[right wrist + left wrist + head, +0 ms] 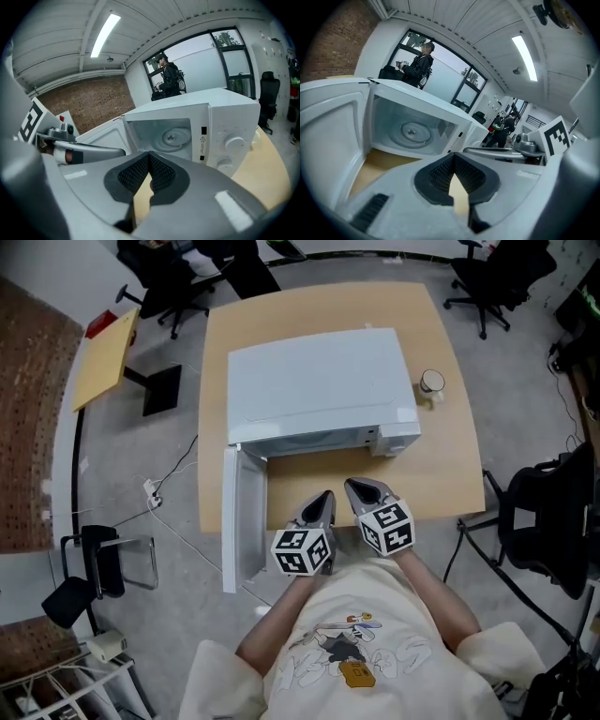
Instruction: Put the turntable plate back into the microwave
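Note:
The white microwave (pixel 319 390) stands on a wooden table (pixel 441 474) with its door (pixel 239 521) swung open to the left. In the left gripper view the glass turntable plate (pixel 412 132) lies flat inside the cavity; the right gripper view also shows the plate (pixel 176 136) in there. My left gripper (pixel 325 495) and right gripper (pixel 352 486) hover side by side at the table's near edge, in front of the opening and close to my body. Both are shut with nothing between the jaws, as seen for the left gripper (pixel 453 157) and the right gripper (pixel 149 154).
A small cup (pixel 431 383) sits on the table to the right of the microwave. Office chairs (pixel 553 521) stand around the table and cables run over the floor at the left. A person (pixel 169 77) stands by the far window.

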`<state>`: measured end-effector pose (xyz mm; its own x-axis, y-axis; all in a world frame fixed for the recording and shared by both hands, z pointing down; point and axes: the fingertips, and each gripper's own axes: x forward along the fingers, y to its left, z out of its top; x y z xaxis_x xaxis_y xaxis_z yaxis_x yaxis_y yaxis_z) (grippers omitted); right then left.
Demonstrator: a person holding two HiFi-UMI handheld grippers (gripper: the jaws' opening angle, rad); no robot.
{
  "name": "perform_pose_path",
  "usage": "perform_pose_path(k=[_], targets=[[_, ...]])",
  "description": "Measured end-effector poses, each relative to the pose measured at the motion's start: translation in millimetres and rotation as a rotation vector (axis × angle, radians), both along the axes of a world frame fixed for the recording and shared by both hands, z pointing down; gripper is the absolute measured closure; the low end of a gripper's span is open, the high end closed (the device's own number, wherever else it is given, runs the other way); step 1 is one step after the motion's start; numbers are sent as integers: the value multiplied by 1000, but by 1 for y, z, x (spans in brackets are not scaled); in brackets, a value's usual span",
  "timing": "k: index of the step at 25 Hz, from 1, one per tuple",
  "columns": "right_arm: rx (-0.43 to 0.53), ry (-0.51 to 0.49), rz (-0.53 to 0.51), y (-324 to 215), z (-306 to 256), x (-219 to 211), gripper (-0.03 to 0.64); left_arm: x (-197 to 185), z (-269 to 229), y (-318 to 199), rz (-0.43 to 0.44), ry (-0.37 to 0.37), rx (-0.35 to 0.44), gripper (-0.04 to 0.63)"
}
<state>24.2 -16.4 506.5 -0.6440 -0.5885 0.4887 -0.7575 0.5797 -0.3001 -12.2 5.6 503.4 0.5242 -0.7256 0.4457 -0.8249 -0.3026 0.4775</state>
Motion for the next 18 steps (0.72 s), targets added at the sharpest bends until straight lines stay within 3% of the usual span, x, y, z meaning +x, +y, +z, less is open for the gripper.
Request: perform_pose_path(k=[8, 18], targets=[[-43, -13, -47, 11, 9, -12, 611, -11, 13, 10, -48, -3, -59, 594], [-41, -3, -68, 19, 9, -17, 611, -13, 13, 15, -61, -9, -56, 594]])
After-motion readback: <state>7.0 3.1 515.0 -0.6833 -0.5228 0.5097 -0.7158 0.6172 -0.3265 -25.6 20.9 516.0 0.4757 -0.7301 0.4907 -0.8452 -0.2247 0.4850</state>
